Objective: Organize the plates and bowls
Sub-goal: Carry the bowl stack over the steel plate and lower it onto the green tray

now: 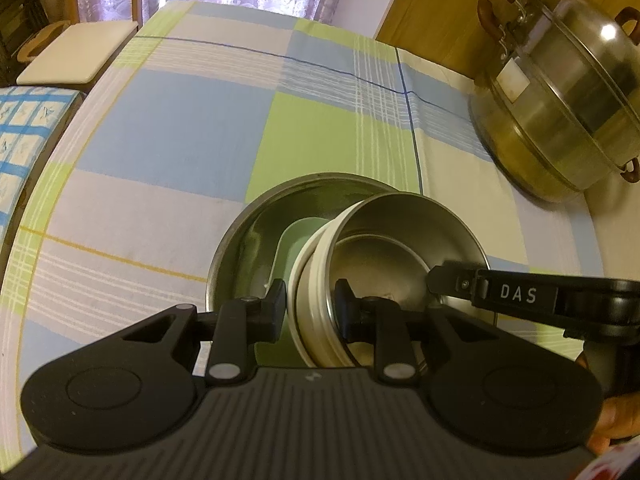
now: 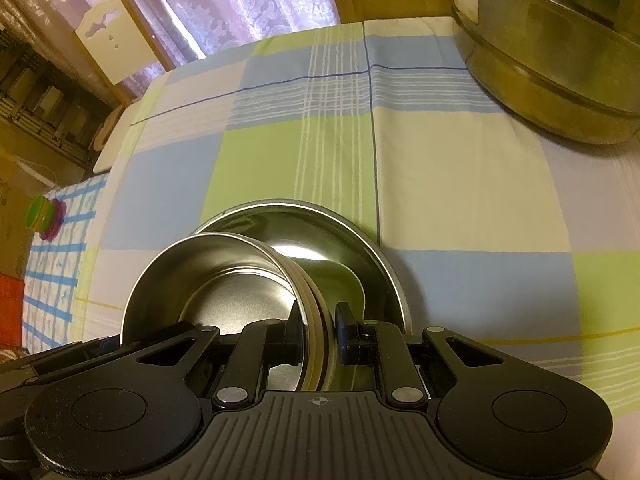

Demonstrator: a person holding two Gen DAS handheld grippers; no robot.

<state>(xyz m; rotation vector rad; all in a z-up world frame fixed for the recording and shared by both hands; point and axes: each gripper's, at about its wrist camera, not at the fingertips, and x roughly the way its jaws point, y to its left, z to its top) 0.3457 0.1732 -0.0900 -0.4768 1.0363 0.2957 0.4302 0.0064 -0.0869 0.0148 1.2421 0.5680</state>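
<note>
A steel-lined bowl [image 1: 384, 248] with a cream outer wall tilts over a wide steel dish [image 1: 248, 232] on the checked tablecloth. My left gripper [image 1: 310, 300] is shut on the bowl's near-left rim, one pad outside and one inside. In the right wrist view the same bowl [image 2: 224, 280] sits over the dish [image 2: 360, 232], and my right gripper [image 2: 320, 324] is shut on its opposite rim. The right gripper's finger [image 1: 452, 284] also shows reaching in from the right in the left wrist view. A pale green piece [image 1: 296, 244] lies in the dish, partly hidden by the bowl.
A large lidded steel steamer pot [image 1: 568, 100] with brown handles stands at the table's far right, close by [image 2: 552, 60]. A chair [image 1: 76, 48] stands beyond the far left corner. A blue-checked cloth [image 2: 56, 272] with stacked coloured cups [image 2: 46, 216] lies to the left.
</note>
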